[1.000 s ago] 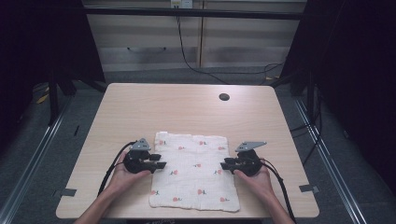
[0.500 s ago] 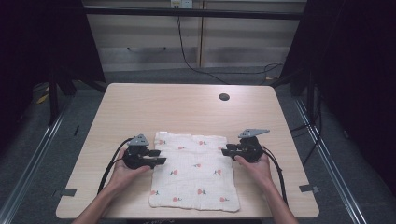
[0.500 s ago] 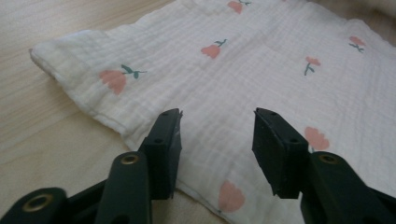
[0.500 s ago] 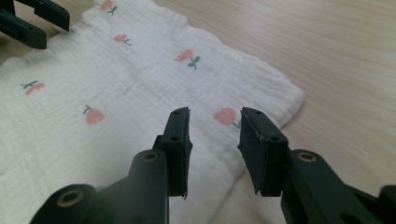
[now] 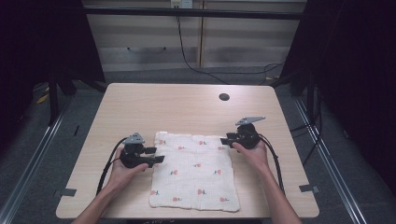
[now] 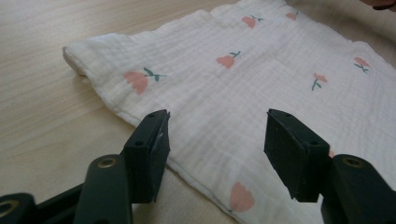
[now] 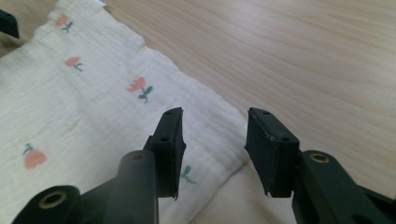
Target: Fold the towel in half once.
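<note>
Since a second ago my right hand-held gripper (image 5: 227, 140) has moved up from the cloth's (image 5: 194, 170) right edge to its far right corner, while my left hand-held gripper (image 5: 156, 155) stays at the left edge. The high view shows the cloth spread flat on the bench (image 5: 187, 105); the gripper views reveal both sets of jaws spread wide, released, hovering over the cloth's border, the right pair straddling the corner (image 7: 219, 126).
</note>
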`<state>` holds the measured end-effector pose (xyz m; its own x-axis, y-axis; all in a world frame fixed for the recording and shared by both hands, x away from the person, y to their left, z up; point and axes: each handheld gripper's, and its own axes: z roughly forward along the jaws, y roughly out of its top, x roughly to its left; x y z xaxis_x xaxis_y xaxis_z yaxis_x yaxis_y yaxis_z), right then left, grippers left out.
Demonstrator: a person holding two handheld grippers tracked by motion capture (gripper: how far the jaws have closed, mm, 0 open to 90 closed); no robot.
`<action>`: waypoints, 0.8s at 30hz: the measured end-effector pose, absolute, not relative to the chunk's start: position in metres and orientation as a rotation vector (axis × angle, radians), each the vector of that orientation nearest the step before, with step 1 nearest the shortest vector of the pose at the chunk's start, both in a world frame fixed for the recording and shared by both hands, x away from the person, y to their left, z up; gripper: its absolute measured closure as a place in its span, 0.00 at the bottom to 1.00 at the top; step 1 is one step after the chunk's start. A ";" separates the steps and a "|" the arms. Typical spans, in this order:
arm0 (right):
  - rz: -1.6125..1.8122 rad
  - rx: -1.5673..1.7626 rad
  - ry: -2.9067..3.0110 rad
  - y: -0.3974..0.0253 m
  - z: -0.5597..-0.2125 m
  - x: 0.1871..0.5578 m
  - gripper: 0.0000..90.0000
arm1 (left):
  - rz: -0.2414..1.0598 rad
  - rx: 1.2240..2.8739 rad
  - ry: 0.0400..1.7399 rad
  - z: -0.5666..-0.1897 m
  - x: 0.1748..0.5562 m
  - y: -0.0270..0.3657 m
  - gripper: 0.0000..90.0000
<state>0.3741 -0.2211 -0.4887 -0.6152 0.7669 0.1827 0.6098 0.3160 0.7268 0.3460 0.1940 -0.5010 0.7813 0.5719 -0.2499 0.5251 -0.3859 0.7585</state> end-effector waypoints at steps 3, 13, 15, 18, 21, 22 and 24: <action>1.158 1.285 2.372 -0.220 -0.491 0.384 0.64 | 0.074 2.064 0.831 -0.502 0.347 0.195 0.41; 1.104 1.343 2.395 -0.215 -0.503 0.399 0.65 | 0.089 2.107 0.822 -0.505 0.347 0.189 0.40; 1.119 1.349 2.389 -0.215 -0.504 0.399 0.67 | 0.092 2.116 0.815 -0.506 0.347 0.189 0.40; 1.131 1.330 2.405 -0.216 -0.505 0.400 0.76 | 0.085 2.113 0.814 -0.507 0.348 0.188 0.40; 1.172 1.331 2.417 -0.218 -0.507 0.401 0.89 | 0.088 2.111 0.809 -0.507 0.350 0.188 0.42; 1.183 1.336 2.413 -0.218 -0.508 0.400 0.92 | 0.092 2.112 0.807 -0.507 0.350 0.188 0.43; 1.192 1.346 2.392 -0.218 -0.508 0.399 0.96 | 0.102 2.118 0.803 -0.507 0.349 0.188 0.43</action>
<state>0.3988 -0.2183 -0.5084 -0.5867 0.7741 0.2377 0.6560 0.2821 0.7001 0.3493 0.1878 -0.5074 0.7908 0.5777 -0.2024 0.5086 -0.4361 0.7424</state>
